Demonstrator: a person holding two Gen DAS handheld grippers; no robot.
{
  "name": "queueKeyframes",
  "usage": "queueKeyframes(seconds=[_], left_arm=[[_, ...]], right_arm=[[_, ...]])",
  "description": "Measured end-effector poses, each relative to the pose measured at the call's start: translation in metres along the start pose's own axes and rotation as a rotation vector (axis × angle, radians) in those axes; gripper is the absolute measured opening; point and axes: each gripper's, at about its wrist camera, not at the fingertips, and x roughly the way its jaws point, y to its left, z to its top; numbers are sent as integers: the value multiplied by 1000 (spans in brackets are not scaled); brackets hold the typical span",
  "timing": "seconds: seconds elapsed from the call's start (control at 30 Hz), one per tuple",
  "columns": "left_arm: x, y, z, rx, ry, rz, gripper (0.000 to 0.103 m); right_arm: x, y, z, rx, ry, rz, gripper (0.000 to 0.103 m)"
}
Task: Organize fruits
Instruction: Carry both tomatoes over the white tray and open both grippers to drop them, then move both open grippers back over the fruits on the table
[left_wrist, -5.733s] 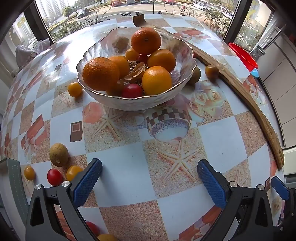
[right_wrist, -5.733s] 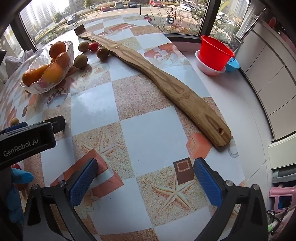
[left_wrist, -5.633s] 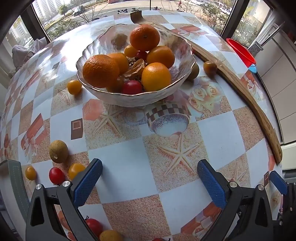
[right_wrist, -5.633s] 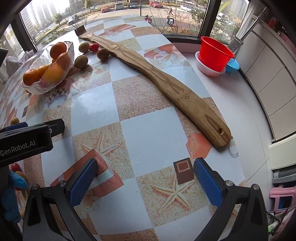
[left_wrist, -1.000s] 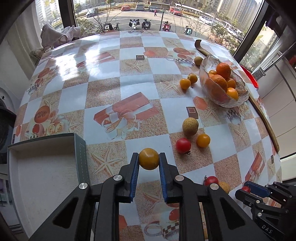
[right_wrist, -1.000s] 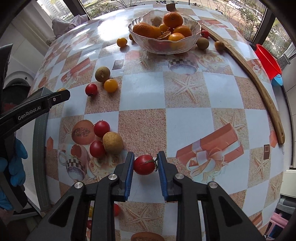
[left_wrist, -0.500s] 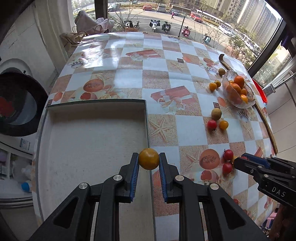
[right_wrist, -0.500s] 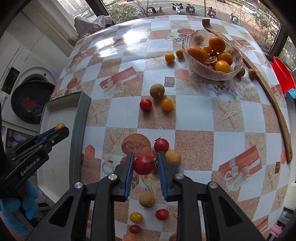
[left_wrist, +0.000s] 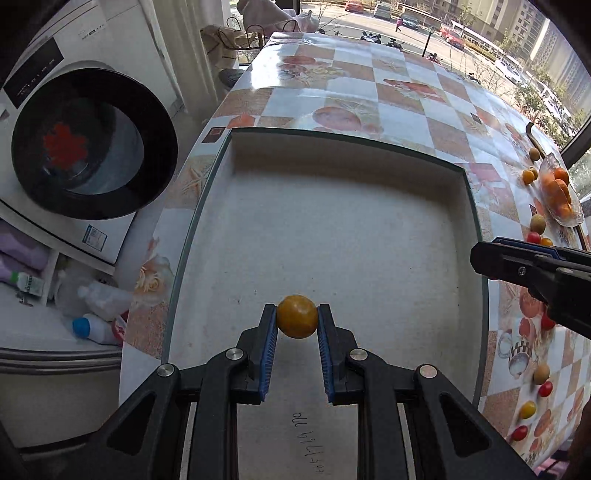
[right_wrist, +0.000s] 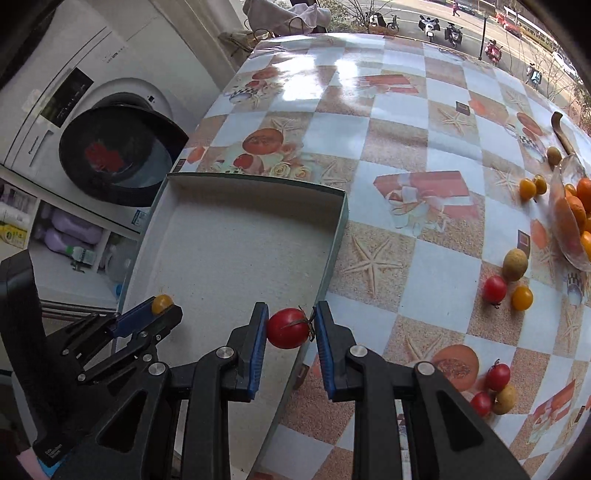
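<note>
Both hands have carried their fruit away from the bowl toward the tray (left_wrist: 469, 229). Beneath the left hand-held gripper (left_wrist: 297, 325), clamped on a yellow tomato (left_wrist: 297, 320), lies the tray floor. The right hand-held gripper (right_wrist: 290, 330) is clamped on a red tomato (right_wrist: 288, 328) over the tray's near rim, bench (right_wrist: 406, 122) beyond.

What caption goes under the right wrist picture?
Right gripper carries a red tomato over the tray's edge.

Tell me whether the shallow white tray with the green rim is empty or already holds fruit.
Empty. The shallow white tray shows a bare floor in both views; the yellow tomato and red tomato remain clamped.
</note>
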Motion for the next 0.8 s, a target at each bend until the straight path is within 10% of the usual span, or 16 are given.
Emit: queueKeyframes(seconds=[0.33,0.4,0.47,0.7,0.8], left_arm=[[18,6,5,16,11,38,29],[17,8,3,14,0,56,68],[13,9,0,8,-30,71,85],[12,11,-5,22,-3,77,85],[5,7,-8,33,-6,69,85]], right_arm=[[48,14,31,-26,53,-65,29],[53,14,32,-27,65,-76,30],[58,14,31,-25,80,-79,31],[44,20,33,-20,47,-12,77],[19,14,28,11,0,21,80]])
